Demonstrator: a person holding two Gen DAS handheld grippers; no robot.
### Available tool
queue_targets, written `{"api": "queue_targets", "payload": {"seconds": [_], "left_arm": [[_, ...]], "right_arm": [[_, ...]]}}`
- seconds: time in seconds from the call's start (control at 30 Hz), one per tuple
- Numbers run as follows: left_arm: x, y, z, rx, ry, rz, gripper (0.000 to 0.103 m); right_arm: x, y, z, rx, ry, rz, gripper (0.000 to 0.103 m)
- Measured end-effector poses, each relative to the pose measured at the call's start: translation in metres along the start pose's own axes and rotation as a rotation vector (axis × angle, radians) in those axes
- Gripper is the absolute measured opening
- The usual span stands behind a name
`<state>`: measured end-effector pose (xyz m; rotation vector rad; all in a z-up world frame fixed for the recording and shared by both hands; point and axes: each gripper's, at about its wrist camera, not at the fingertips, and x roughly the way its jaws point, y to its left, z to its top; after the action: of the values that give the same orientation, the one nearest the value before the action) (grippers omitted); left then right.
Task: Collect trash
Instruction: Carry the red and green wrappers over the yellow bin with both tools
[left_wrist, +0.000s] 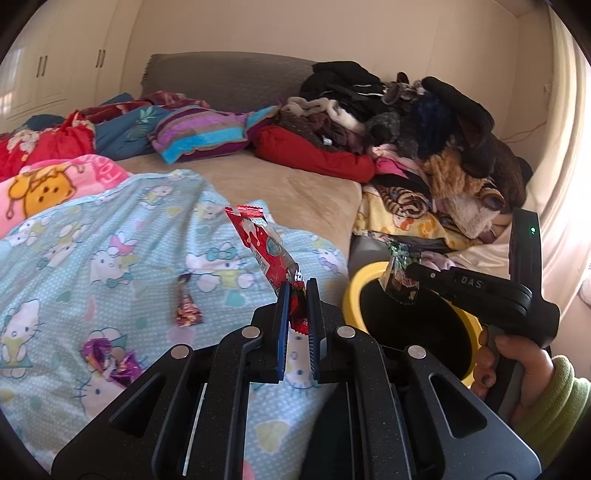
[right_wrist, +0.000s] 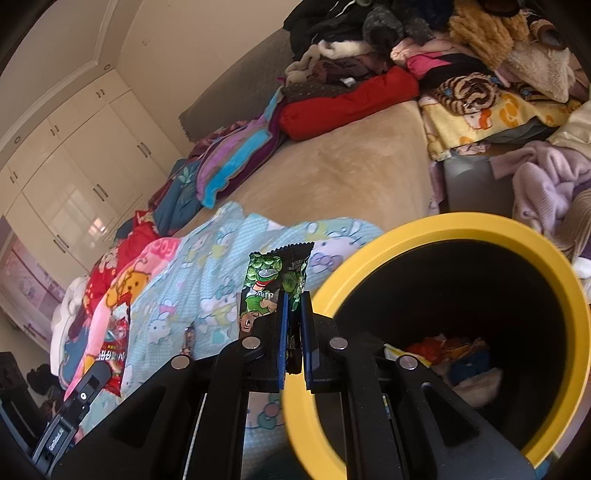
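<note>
My left gripper is shut on a red snack wrapper and holds it up above the light blue Hello Kitty blanket. My right gripper is shut on a green snack wrapper, held at the left rim of the yellow-rimmed black bin. The left wrist view shows that green wrapper over the bin's yellow rim. The bin holds trash at its bottom. A small brown candy wrapper and purple wrappers lie on the blanket.
The bed carries a beige sheet, a striped pillow, a red cushion and a big heap of clothes at the right. A pink blanket lies at the left. White wardrobes line the far wall.
</note>
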<state>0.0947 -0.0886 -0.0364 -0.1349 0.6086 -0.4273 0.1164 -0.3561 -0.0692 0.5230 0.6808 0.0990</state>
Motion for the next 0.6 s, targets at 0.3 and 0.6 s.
{"api": "queue_targets", "payload": {"seconds": [0.3,0.6], "left_arm": [[0.01,-0.025,-0.002,0.03,0.024,-0.053,0.005],[0.019,-0.054,-0.005,0.097,0.05,-0.092,0.005]], "right_arm": [[-0.016,-0.026,0.009,0.023,-0.028,-0.06,0.007],[-0.028,-0.05,0.015,0.046,-0.05,-0.12,0.007]]}}
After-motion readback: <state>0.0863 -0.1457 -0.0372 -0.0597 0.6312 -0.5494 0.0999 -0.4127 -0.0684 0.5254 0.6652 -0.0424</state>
